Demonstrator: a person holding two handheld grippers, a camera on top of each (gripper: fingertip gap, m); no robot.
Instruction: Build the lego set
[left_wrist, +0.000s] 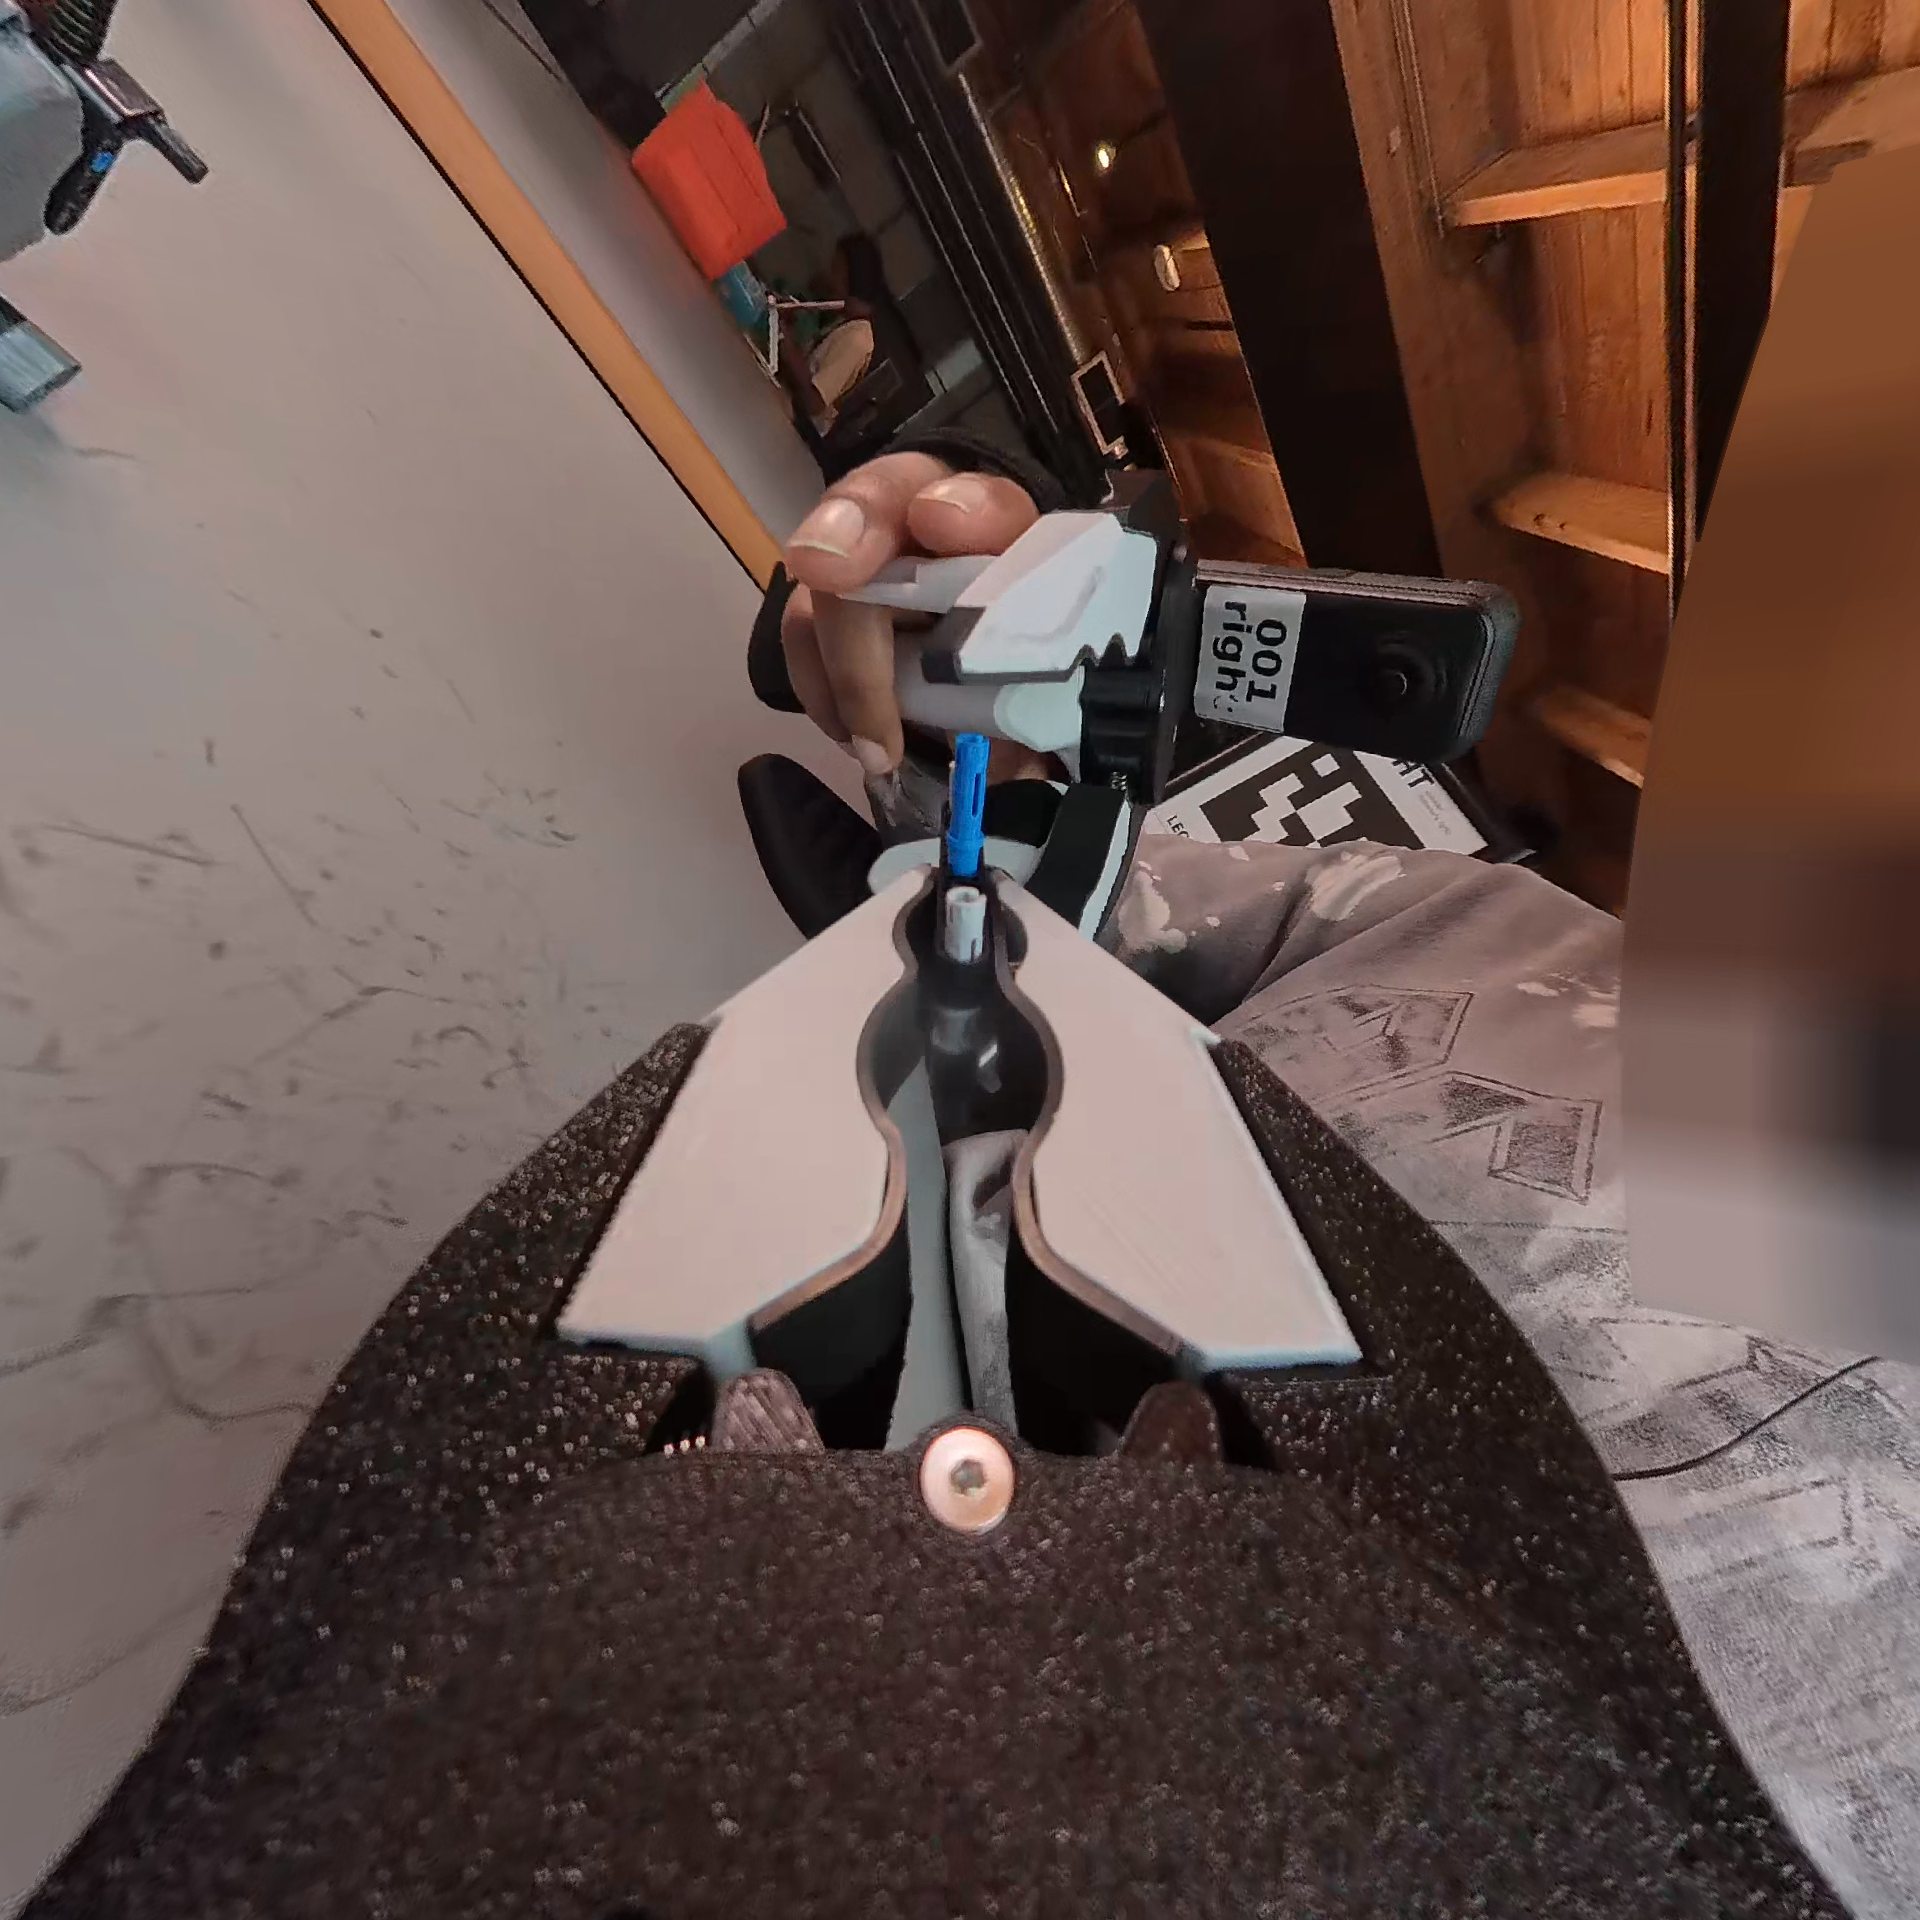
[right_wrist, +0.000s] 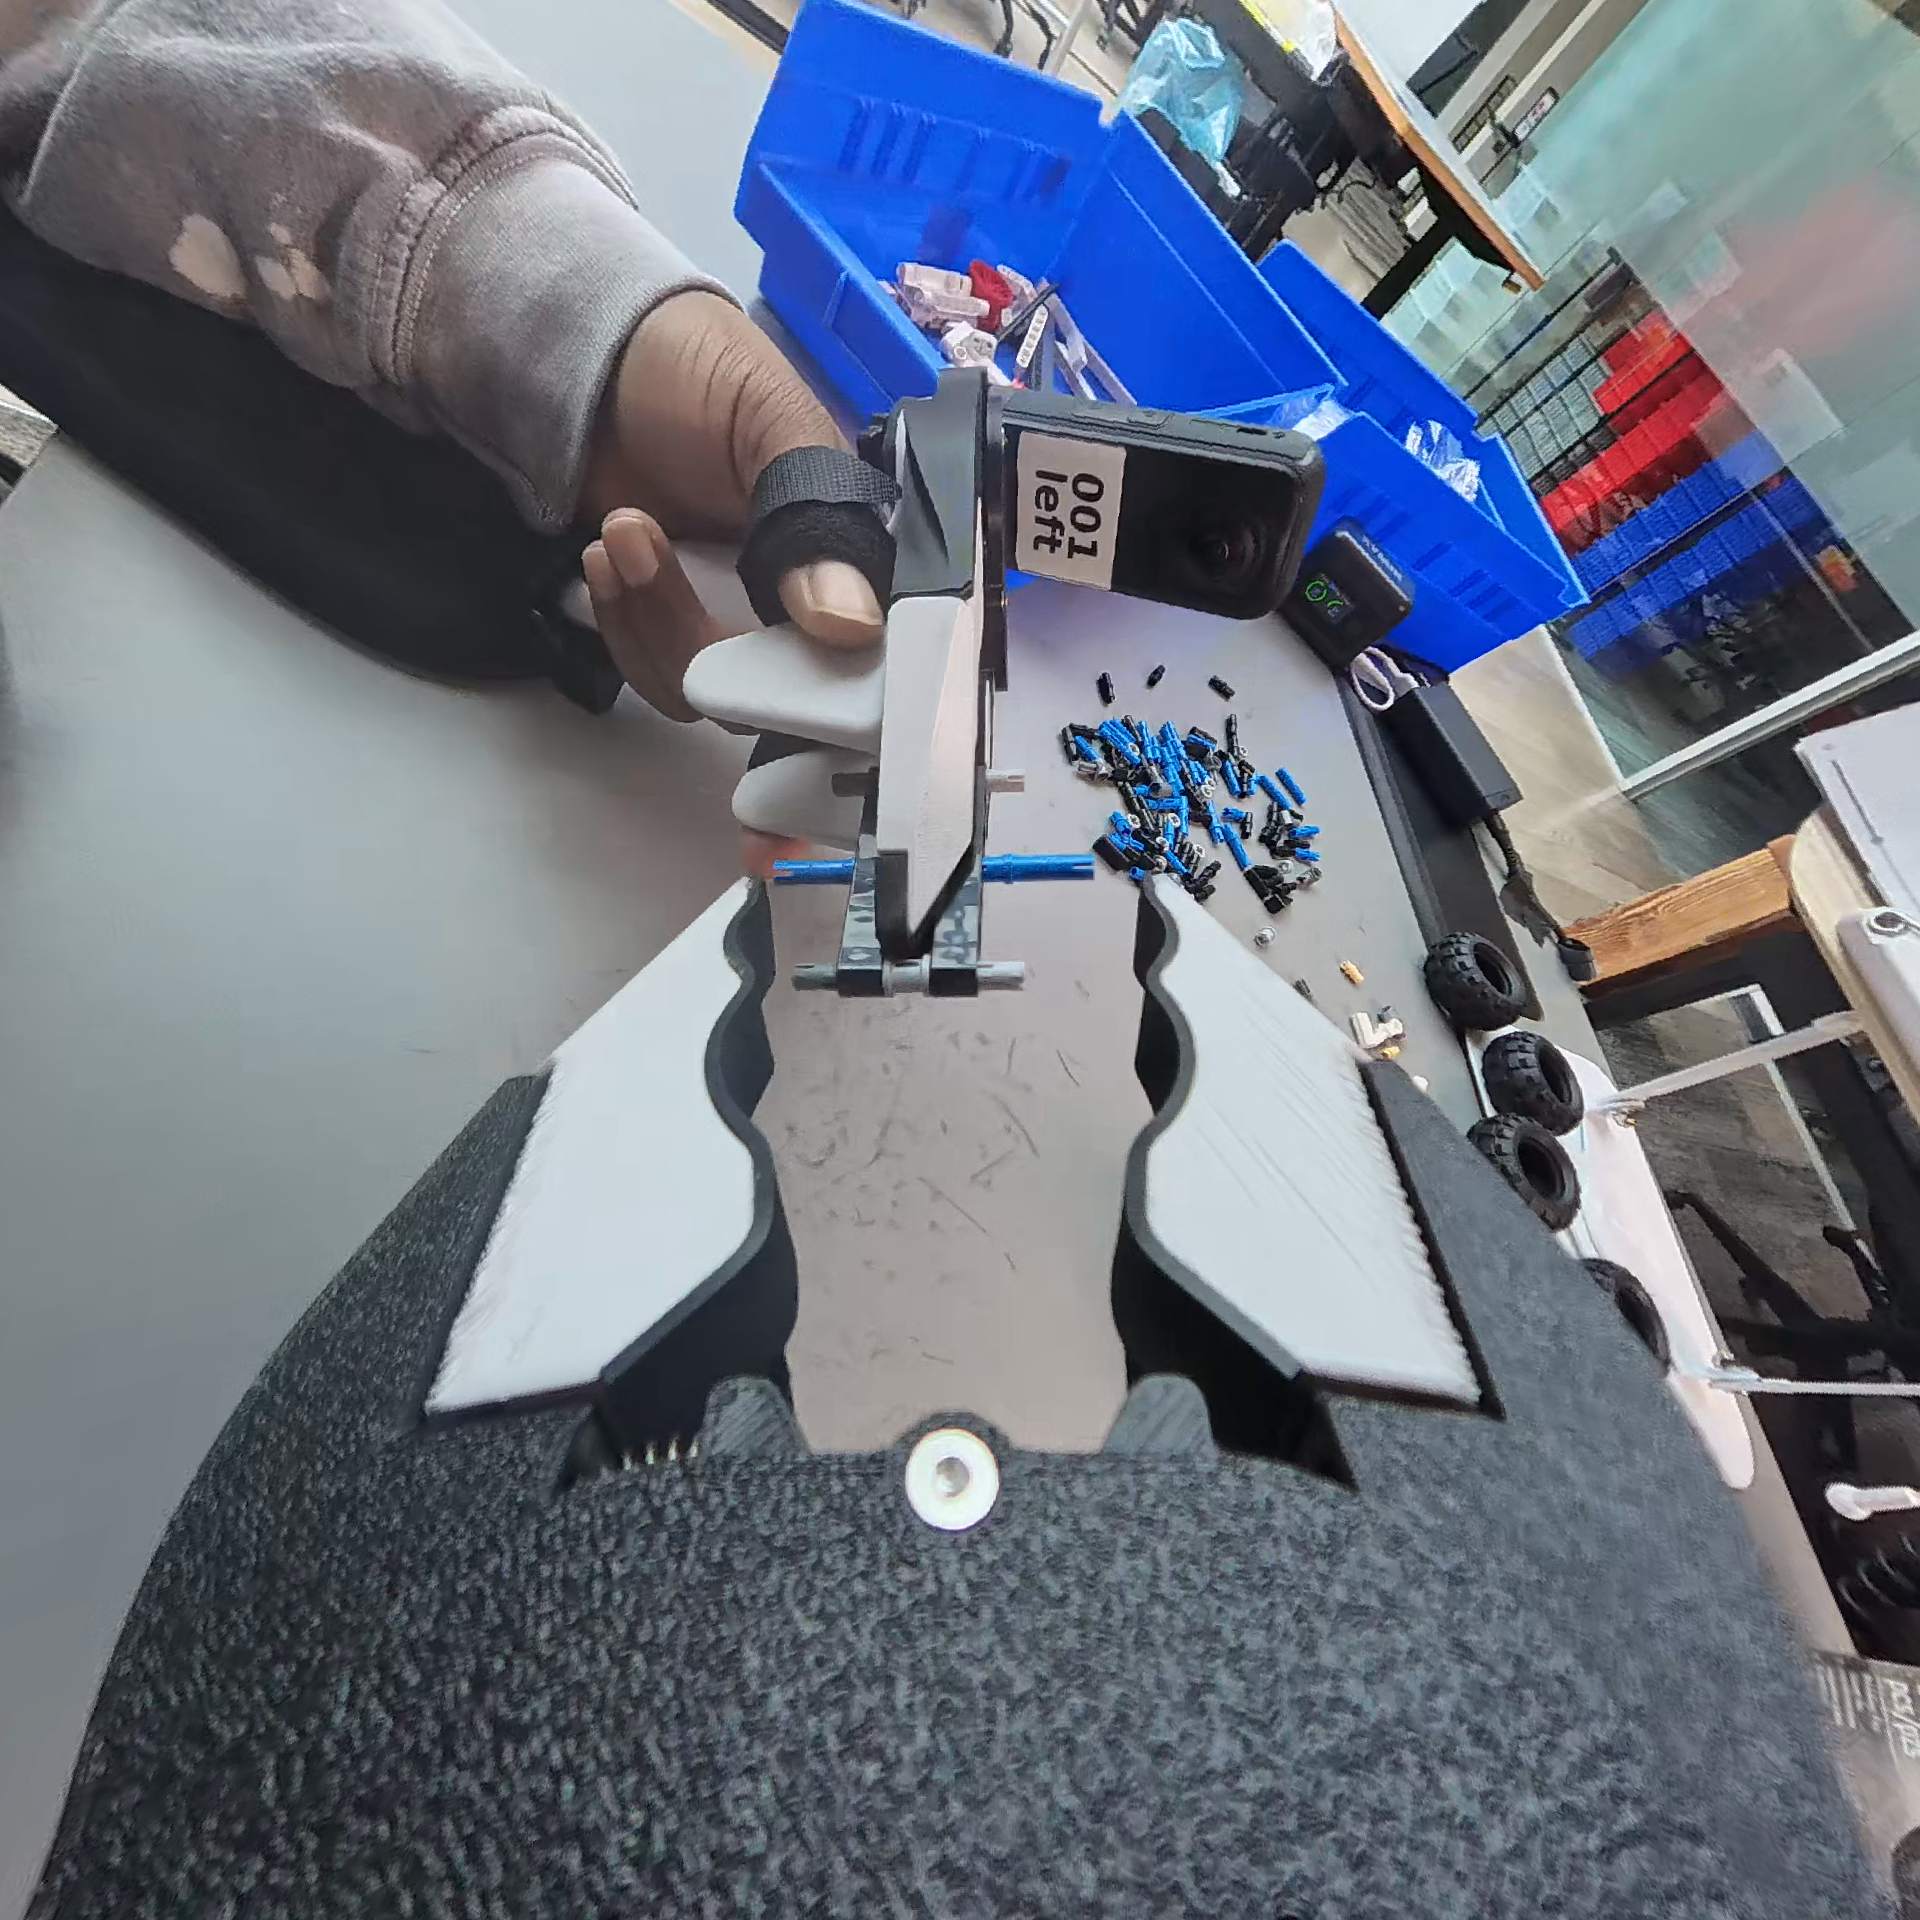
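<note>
Lego assembly (right_wrist: 912, 940), a small dark-grey frame with a blue axle (right_wrist: 1039, 865) through it and a grey axle (right_wrist: 909, 975) across its lower end, hangs above the grey worktop (right_wrist: 935, 1143), pinched between the tips of the left gripper (right_wrist: 920, 914). That gripper points down at the worktop, its fingers closed tight on the frame; the person's left hand (right_wrist: 707, 499) wraps its handle from the side, one finger through a black strap. The right gripper (right_wrist: 951, 914) faces the assembly from just beside it, its fingers spread wide and empty. Beyond lie blue bins (right_wrist: 1195, 281), black tyres (right_wrist: 1475, 977) along the worktop's right edge, and a loose heap of blue and black pins (right_wrist: 1195, 800).
</note>
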